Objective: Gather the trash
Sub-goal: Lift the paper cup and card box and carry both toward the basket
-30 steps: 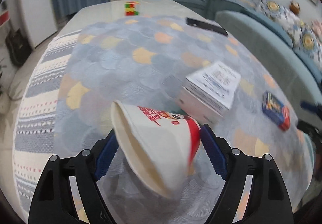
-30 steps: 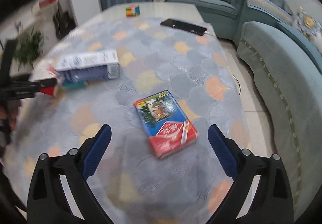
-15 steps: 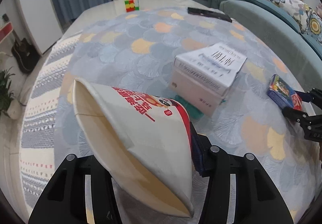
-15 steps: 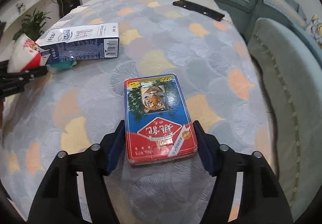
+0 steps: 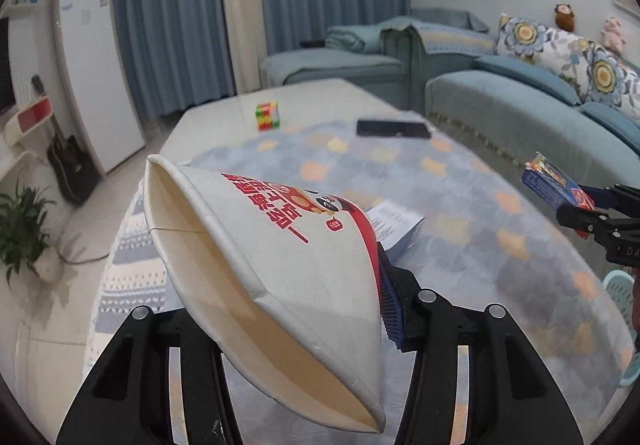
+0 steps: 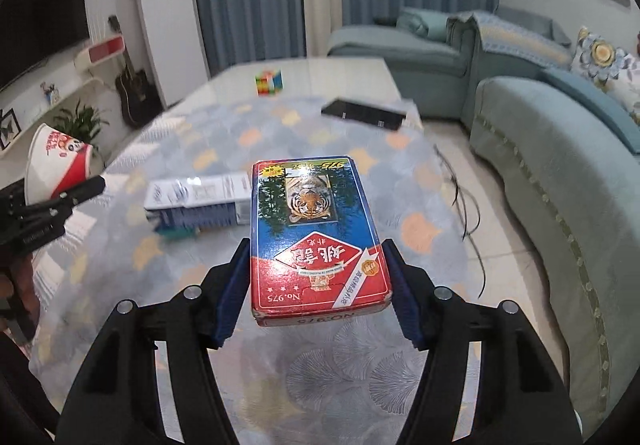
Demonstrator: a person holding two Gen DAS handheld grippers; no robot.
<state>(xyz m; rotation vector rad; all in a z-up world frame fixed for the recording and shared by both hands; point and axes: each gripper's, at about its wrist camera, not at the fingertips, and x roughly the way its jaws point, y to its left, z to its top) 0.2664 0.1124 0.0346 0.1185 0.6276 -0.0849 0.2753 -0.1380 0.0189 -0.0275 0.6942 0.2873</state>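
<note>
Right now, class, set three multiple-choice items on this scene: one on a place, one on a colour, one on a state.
1. Where is the puzzle cube?
A. far end of the table
B. on the sofa
C. on the floor

2. The card box has a lower half that is:
A. green
B. red
C. yellow

3. The paper cup is:
A. upright on the table
B. squashed in the left hand-held gripper
C. lying loose

Key: 1 A, beyond the black remote; 2 B, red panel; 3 B, walls flattened.
</note>
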